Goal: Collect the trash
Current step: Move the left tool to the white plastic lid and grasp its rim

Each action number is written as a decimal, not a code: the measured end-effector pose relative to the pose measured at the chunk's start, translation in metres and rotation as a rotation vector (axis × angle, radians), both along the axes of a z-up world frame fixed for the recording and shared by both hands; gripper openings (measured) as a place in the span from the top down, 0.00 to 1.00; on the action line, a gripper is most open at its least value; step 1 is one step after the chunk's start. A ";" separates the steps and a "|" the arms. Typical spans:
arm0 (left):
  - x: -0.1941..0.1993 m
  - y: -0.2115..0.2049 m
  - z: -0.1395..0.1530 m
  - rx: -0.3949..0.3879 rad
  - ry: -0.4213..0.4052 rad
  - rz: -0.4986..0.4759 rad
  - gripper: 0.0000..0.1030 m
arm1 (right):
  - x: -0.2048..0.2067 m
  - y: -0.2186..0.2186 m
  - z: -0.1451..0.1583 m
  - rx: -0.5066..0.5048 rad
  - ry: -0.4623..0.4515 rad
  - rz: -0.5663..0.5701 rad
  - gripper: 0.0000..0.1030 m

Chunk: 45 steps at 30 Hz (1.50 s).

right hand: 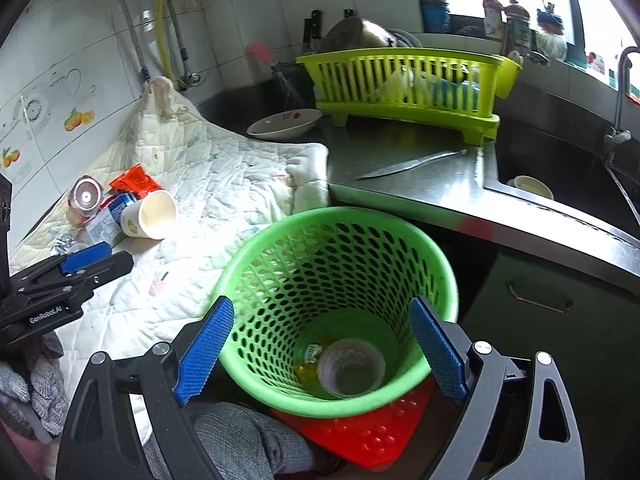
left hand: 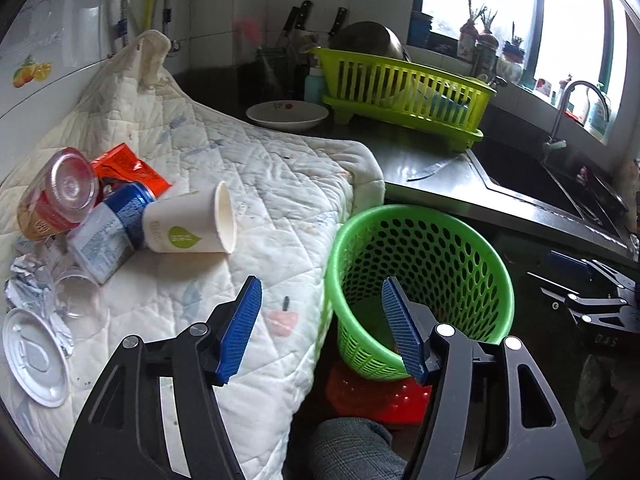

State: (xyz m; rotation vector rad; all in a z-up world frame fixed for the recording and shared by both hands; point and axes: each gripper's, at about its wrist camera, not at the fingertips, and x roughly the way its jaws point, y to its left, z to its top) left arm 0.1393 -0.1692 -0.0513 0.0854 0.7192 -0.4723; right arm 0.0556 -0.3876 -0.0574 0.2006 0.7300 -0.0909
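A green perforated basket (left hand: pixel 424 240) (right hand: pixel 280 240) stands on a red stool beside the counter; a clear plastic cup (right hand: pixel 352 368) lies in its bottom. Trash lies on the white quilted cloth (left hand: pixel 248 168): a white paper cup (left hand: pixel 192 224) (right hand: pixel 150 214) on its side, a blue can (left hand: pixel 116 228), a clear-lidded jar (left hand: pixel 60 192), an orange wrapper (left hand: pixel 128 168), a clear cup (left hand: pixel 80 300), a round white lid (left hand: pixel 34 356). My left gripper (left hand: pixel 320 320) is open and empty above the cloth's edge. My right gripper (right hand: pixel 320 344) is open and empty over the basket.
A lime dish rack (left hand: pixel 404 92) and a white bowl (left hand: pixel 286 114) stand at the back of the steel counter. A knife (left hand: pixel 434 168) lies near the sink (left hand: pixel 532 176), which holds a small bowl (right hand: pixel 532 186). A person's knee (right hand: pixel 248 440) is below.
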 end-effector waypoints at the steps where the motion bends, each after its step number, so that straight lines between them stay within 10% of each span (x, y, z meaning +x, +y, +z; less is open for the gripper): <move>1: -0.001 0.008 0.003 0.000 -0.008 0.020 0.38 | 0.003 0.005 0.001 -0.002 -0.001 0.012 0.16; 18: 0.004 0.174 0.022 0.051 -0.081 0.424 0.35 | 0.055 0.102 0.015 -0.006 -0.009 0.244 0.13; 32: 0.027 0.267 -0.028 -0.059 0.098 0.499 0.37 | 0.081 0.173 0.019 -0.026 0.000 0.383 0.13; 45: 0.028 0.271 -0.044 -0.121 0.140 0.411 0.88 | 0.101 0.222 0.014 0.001 0.028 0.455 0.13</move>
